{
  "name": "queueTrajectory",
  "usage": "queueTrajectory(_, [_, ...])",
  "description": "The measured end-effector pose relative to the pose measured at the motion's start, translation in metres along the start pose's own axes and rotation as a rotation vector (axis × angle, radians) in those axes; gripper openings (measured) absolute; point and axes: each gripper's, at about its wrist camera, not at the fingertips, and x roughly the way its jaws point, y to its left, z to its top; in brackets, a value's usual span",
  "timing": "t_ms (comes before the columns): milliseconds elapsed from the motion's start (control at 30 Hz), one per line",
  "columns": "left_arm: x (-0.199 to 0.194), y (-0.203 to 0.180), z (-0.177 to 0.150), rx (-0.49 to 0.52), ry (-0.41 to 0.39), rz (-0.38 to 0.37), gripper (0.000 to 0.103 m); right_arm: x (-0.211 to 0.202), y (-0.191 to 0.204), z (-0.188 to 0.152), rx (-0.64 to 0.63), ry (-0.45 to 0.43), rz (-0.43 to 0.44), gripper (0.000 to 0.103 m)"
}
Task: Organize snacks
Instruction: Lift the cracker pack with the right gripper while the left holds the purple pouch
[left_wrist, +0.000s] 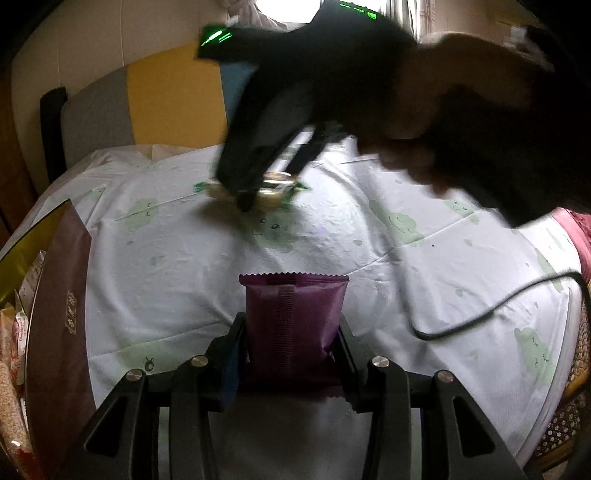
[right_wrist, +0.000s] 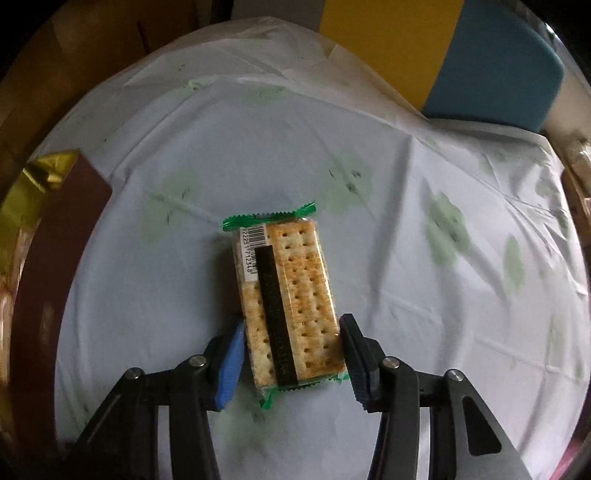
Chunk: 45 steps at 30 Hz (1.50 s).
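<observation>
Cracker pack (right_wrist: 286, 302) is seen between right gripper (right_wrist: 291, 354) pads, long axis along the fingers; pads appear touching its sides. Purple pack (left_wrist: 295, 321) is held in left gripper (left_wrist: 291, 354).

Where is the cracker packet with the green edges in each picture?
Left wrist view: the cracker packet lies upper middle on the cloth, blurred, under the right gripper.
Right wrist view: the packet sits in the centre, between the gripper's fingers.
Shared landmark: the brown box at the left edge of both.
</observation>
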Motion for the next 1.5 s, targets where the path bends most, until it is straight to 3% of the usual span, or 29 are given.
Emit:
queueTrajectory(300, [-0.001, 0.000, 0.000, 0.003, -0.001, 0.004, 0.044, -0.055, -0.039, -0.088, 0.102, 0.062, 0.003, 0.050])
queueTrajectory(567, [-0.002, -0.001, -0.001, 0.013, -0.002, 0.017, 0.044, -0.060, -0.056, -0.149, 0.205, 0.108, 0.002, 0.051])
queueTrajectory(867, [0.000, -0.001, 0.000, 0.020, -0.002, 0.029, 0.044, -0.055, -0.043, -0.136, 0.165, 0.094, -0.041, 0.053])
queueTrajectory(1133, [-0.001, -0.002, -0.001, 0.027, -0.004, 0.041, 0.044, -0.047, -0.043, -0.128, 0.176, 0.107, -0.078, 0.075])
queueTrajectory(1467, [-0.001, -0.003, -0.002, 0.028, -0.009, 0.044, 0.044, -0.051, -0.031, -0.132, 0.111, 0.088, -0.126, 0.076])
queueTrajectory(1500, [-0.001, -0.003, -0.002, 0.027, -0.009, 0.043, 0.044, -0.051, -0.027, -0.132, 0.101, 0.086, -0.124, 0.071])
